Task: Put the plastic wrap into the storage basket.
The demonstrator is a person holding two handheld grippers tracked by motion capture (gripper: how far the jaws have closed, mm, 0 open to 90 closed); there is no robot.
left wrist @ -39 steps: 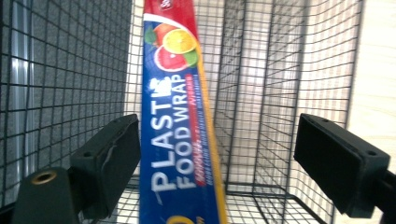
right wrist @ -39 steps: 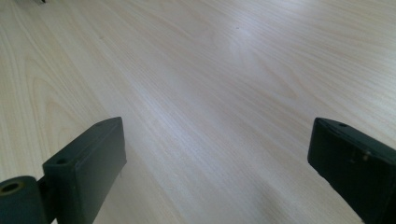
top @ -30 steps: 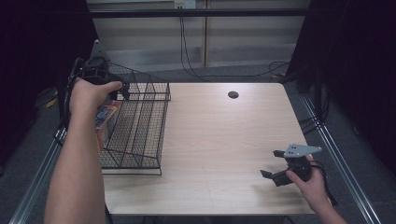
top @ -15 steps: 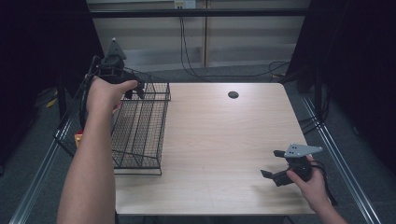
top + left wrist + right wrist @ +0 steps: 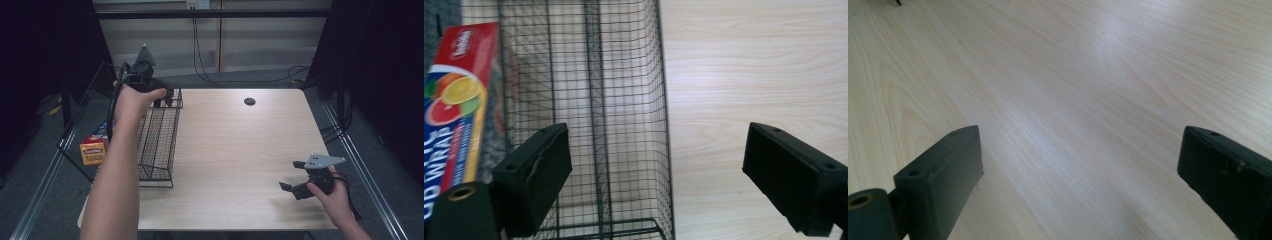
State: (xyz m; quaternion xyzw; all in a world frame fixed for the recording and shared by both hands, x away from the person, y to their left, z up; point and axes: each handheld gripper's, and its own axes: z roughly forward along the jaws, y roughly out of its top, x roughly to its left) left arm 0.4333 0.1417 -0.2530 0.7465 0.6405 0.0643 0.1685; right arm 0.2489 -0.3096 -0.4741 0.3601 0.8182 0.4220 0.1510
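On the wooden table [image 5: 240, 150], a wire basket [image 5: 157, 142] stands along the 9 o'clock edge, overhanging it. A food wrap box [image 5: 95, 149] lies in the basket's outer side, at about 8 o'clock. The left gripper [image 5: 162, 97] hovers over the basket's far end, near 10 o'clock. The right gripper [image 5: 295, 177] sits low over the table at 4 o'clock, well apart. A round cable port [image 5: 249, 101] lies at 12 o'clock.

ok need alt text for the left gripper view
Two open black jaws of the left gripper hang over a black wire basket on a pale wooden table, with nothing between them. A red box of food wrap lies at the basket's left side.
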